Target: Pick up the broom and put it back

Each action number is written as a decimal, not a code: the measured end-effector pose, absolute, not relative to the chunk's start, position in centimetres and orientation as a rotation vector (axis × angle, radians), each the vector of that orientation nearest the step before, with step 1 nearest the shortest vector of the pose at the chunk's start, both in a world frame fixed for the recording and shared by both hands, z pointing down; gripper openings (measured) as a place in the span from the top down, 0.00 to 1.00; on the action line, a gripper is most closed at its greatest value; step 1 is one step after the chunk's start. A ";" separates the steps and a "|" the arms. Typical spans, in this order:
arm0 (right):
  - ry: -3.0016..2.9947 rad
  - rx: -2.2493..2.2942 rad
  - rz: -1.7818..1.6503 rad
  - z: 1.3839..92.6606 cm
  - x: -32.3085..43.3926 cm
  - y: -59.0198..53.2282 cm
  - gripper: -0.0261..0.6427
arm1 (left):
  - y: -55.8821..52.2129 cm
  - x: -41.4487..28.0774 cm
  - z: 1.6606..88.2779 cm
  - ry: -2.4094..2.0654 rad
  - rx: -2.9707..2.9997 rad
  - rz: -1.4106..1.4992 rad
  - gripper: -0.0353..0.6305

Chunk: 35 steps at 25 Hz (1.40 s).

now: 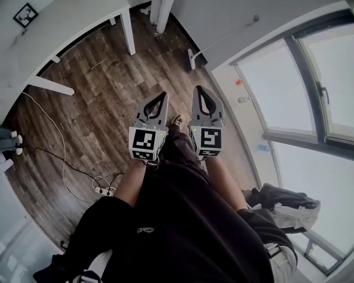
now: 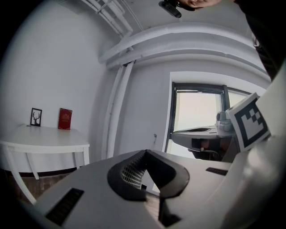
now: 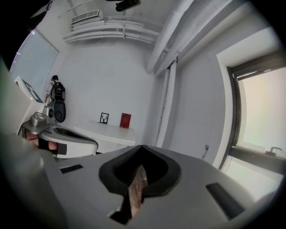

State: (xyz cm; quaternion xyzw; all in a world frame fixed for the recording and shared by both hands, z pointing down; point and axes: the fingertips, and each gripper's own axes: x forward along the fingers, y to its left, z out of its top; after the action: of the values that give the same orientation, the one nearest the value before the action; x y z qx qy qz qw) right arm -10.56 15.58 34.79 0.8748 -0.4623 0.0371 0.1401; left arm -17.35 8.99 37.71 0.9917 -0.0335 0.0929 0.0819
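At your far left a white table [image 1: 83, 22] stands on the wood floor [image 1: 105, 94], with a small framed picture [image 1: 25, 15] on it. Below it, a thin cable runs across the boards to a power strip [image 1: 104, 190]. Your left gripper [image 1: 164, 94] is held out level in front of your legs, and its own view shows the jaws closed tip to tip with nothing between them. The broom [image 1: 191, 58] is ahead of both grippers and well apart from them. Its head rests on the floor at the foot of the white wall and its thin handle leans up against that wall. Your right gripper [image 1: 197, 87] sits just beside the left one, its jaws likewise pressed together and empty. To the right is a large window [image 1: 287, 83], with a dark bag [image 1: 282, 204] slumped beneath it.
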 end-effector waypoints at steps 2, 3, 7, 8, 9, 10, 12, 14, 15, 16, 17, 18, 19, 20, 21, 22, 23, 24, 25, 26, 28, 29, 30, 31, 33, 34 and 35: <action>-1.349 2.551 0.110 34.8 -9.1 14.8 0.93 | 8.2 -16.2 37.7 -0.112 2.981 0.285 0.95; -1.355 2.564 0.113 34.8 -8.3 14.5 0.93 | 7.9 -15.5 37.6 -0.114 2.990 0.293 0.95; -1.360 2.603 0.130 35.0 -4.4 13.9 0.93 | 7.3 -11.9 37.6 -0.114 3.010 0.327 0.95; -1.355 2.613 0.136 35.1 -3.2 14.0 0.93 | 7.3 -10.7 37.4 -0.107 3.013 0.329 0.95; -1.346 2.625 0.143 35.2 -1.9 14.2 0.93 | 7.4 -9.4 37.4 -0.096 3.017 0.333 0.95; -1.334 2.638 0.150 35.3 -0.6 14.5 0.93 | 7.6 -8.1 37.5 -0.084 3.022 0.343 0.95; -1.315 2.664 0.164 35.8 2.2 15.2 0.93 | 8.2 -5.3 37.9 -0.058 3.026 0.365 0.95; -1.315 2.690 0.177 36.3 4.8 15.8 0.93 | 8.8 -2.6 38.4 -0.033 3.029 0.391 0.95; -1.316 2.705 0.184 36.5 6.0 16.1 0.93 | 9.2 -1.4 38.7 -0.014 3.033 0.411 0.95; -1.313 2.718 0.189 36.7 7.1 16.5 0.93 | 9.6 -0.4 39.1 0.009 3.035 0.434 0.95; -1.305 2.729 0.192 36.9 8.1 16.8 0.93 | 9.9 0.6 39.5 0.032 3.035 0.455 0.95; -1.295 2.740 0.195 37.2 9.2 17.1 0.93 | 10.2 1.6 39.9 0.048 3.034 0.474 0.95; -1.285 2.752 0.200 37.4 10.3 17.4 0.93 | 10.4 2.4 40.2 0.055 3.032 0.490 0.95; -1.278 2.765 0.209 37.6 11.2 17.7 0.93 | 10.5 3.2 40.6 0.057 3.029 0.504 0.95; -1.272 2.776 0.221 37.9 12.0 18.0 0.93 | 10.6 3.9 40.9 0.058 3.026 0.515 0.95; -1.266 2.784 0.234 38.3 12.6 18.3 0.93 | 10.7 4.6 41.1 0.061 3.024 0.524 0.95; -1.259 2.790 0.246 38.6 13.2 18.7 0.93 | 10.8 5.2 41.2 0.069 3.026 0.534 0.95; -1.251 2.795 0.257 39.0 13.8 18.9 0.93 | 10.9 5.8 41.4 0.078 3.030 0.544 0.95; -1.245 2.800 0.268 39.3 14.3 19.0 0.93 | 10.9 6.4 41.6 0.087 3.032 0.555 0.95; -1.240 2.804 0.280 39.6 14.8 19.0 0.93 | 10.8 6.9 41.8 0.092 3.030 0.566 0.95; -1.235 2.808 0.305 40.3 15.9 18.6 0.93 | 10.3 8.0 42.4 0.094 3.024 0.587 0.95; -1.234 2.809 0.319 40.6 16.4 18.3 0.93 | 10.0 8.6 42.7 0.097 3.021 0.594 0.95; -1.230 2.809 0.328 41.0 17.1 18.0 0.93 | 9.7 9.3 42.9 0.102 3.017 0.599 0.95; -1.224 2.809 0.331 41.2 17.7 17.7 0.93 | 9.5 10.0 43.3 0.110 3.012 0.604 0.95; -1.205 2.811 0.334 41.6 19.2 17.0 0.93 | 8.9 11.5 44.1 0.135 2.999 0.617 0.95; -1.192 2.813 0.337 41.9 20.0 16.6 0.93 | 8.5 12.4 44.6 0.151 2.992 0.624 0.95; -1.176 2.815 0.343 42.2 20.8 16.2 0.93 | 8.1 13.4 45.0 0.166 2.984 0.629 0.95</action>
State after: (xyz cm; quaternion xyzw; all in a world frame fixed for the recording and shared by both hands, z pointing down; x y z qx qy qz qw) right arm 20.81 16.17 42.20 0.9163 -0.3829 0.1117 0.0357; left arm 13.40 8.09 44.99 0.9761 0.0544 0.2058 0.0436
